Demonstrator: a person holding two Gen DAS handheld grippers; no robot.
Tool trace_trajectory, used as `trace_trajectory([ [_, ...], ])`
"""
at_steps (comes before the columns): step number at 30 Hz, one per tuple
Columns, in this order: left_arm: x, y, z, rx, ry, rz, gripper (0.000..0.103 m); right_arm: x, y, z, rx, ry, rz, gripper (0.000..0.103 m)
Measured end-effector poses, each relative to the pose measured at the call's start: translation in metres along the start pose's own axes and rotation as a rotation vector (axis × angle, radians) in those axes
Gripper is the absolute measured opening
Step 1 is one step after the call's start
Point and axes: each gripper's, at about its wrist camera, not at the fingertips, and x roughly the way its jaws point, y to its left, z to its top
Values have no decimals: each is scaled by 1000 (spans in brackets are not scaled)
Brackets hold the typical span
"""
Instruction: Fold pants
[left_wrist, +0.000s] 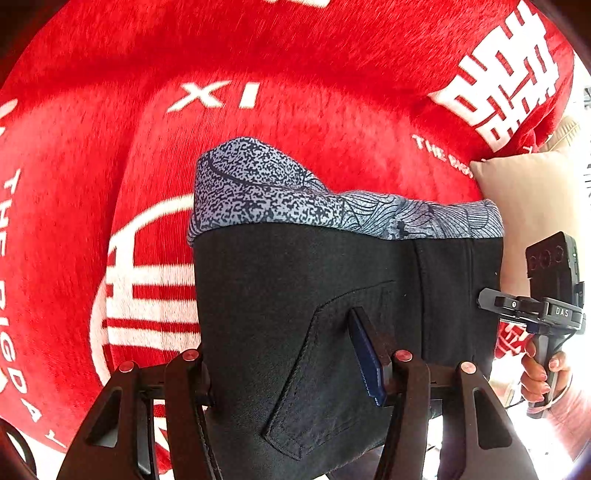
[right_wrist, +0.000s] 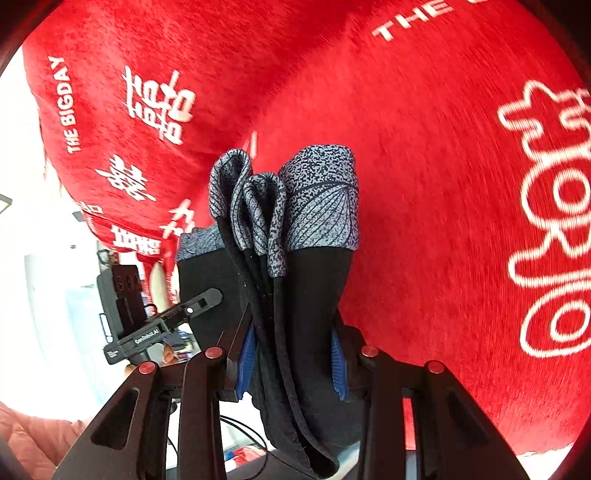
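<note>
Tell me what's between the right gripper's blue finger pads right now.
Bunched black pants with a grey patterned waistband fill the right gripper, pads pressed against the cloth, shown in the right wrist view.

Pants (left_wrist: 295, 295): black fabric, grey-blue speckled and line-patterned waistband (left_wrist: 332, 206) uppermost. Garment lifted clear of red blanket, hanging. Left wrist view: spread broad and flat, slanted stitched pocket facing camera, vertical seam toward right. Right wrist view: same pants (right_wrist: 314, 295) bunched into several vertical folds, waistband layers stacked side by side.
</note>
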Motion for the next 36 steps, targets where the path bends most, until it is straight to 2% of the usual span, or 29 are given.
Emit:
trace_trajectory([
  [3, 6, 10, -6, -10, -28, -12, 60, 9, -9, -6, -14, -18, -48, 39],
  [5, 8, 12, -6, -8, -51, 13, 75, 11, -13, -6, -25, -42, -74, 43],
  [8, 9, 15, -7, 2, -71, 79, 90, 17, -17, -7, -53, -54, -139, 53],
  [12, 2, 10, -12, 30, -89, 170, 92, 20, -10, -9, -69, -79, -234, 59],
  [17, -12, 1, -24, 56, -95, 312, 92, 13, 4, -22, -61, -116, -432, 74],
  [18, -14, 1, -27, 56, -90, 329, 93, 12, 7, -24, -50, -121, -467, 74],
  [19, -17, 0, -31, 55, -79, 341, 103, 10, 10, -28, -37, -127, -508, 76],
  [22, -28, -7, -45, 66, -55, 353, 103, 1, 28, -43, -30, -153, -642, 77],
  [23, -31, -10, -49, 73, -53, 356, 103, -1, 37, -48, -38, -162, -669, 81],
  [25, -39, -15, -58, 89, -45, 366, 103, -5, 54, -62, -65, -186, -697, 84],
  [27, -45, -20, -67, 102, -27, 368, 103, -7, 68, -76, -94, -201, -715, 94],
  [28, -48, -22, -71, 108, -22, 373, 103, -5, 76, -83, -108, -208, -722, 103],
  [31, -61, -28, -83, 113, -23, 399, 103, 1, 100, -102, -129, -232, -717, 103],
  [36, -82, -34, -97, 94, -43, 435, 103, 12, 117, -121, -106, -212, -735, 103],
])
